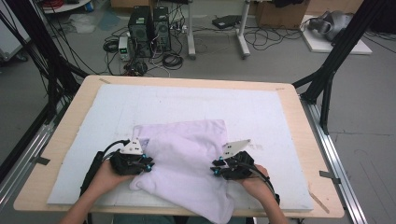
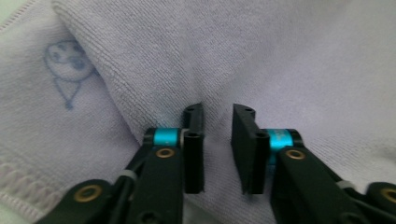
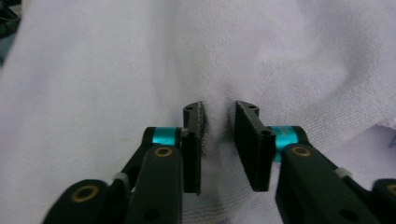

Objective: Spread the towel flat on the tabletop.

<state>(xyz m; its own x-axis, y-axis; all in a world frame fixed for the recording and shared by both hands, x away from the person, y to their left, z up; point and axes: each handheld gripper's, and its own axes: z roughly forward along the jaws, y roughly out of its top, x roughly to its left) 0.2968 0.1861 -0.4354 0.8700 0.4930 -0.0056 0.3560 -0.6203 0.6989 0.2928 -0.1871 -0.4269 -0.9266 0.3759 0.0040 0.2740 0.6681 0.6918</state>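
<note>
A pale towel (image 1: 187, 163), lying rumpled at the near middle of the table (image 1: 299, 140), is being pinched at its left and right sides, a fold caught between the narrowly parted jaws of the left gripper (image 1: 145, 164) and the right gripper (image 1: 218, 170), so a firm closing and a lift are judged next.

Towel (image 1: 187, 158) crumpled on mat (image 1: 261, 112) at lower centre of the high view, mat on table (image 1: 299, 140), left gripper (image 1: 148, 165) at towel's left edge, right gripper (image 1: 215, 168) at its right, computers (image 1: 149, 30) on floor at upper centre
</note>
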